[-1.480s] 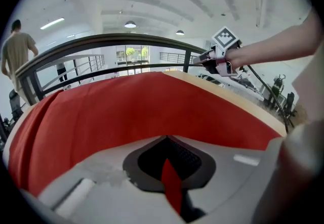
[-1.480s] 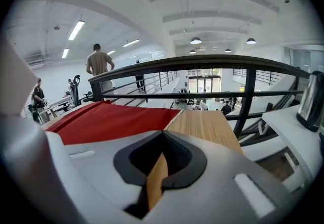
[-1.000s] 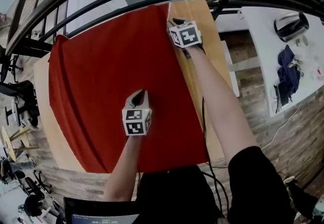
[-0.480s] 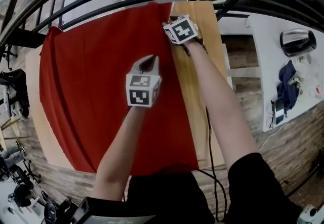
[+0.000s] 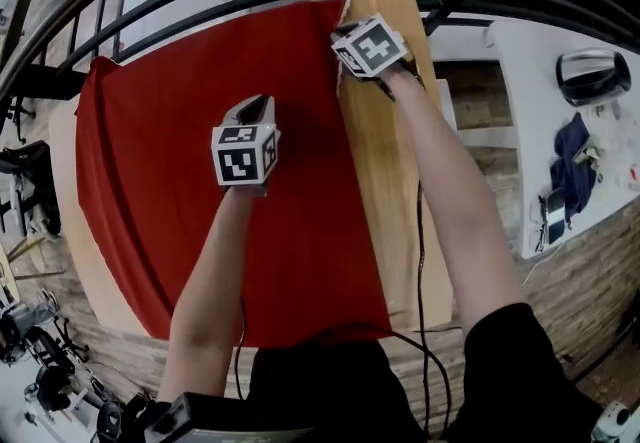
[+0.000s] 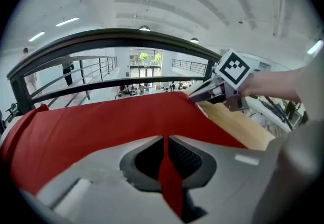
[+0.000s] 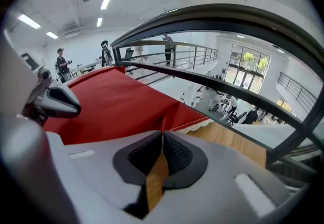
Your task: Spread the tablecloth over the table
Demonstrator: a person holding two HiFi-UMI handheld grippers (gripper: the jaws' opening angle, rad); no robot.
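Strip of bare table [image 5: 386, 181] beside tablecloth [image 5: 150, 181]

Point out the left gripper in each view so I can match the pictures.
Head view: the left gripper sits left of centre, over the red tablecloth.
Left gripper view: the left gripper fills the bottom centre, its jaws shut on a fold of the tablecloth.
Right gripper view: the left gripper pokes in at the left edge, above the cloth.
Shared landmark: the tablecloth's edge against the bare wooden table.
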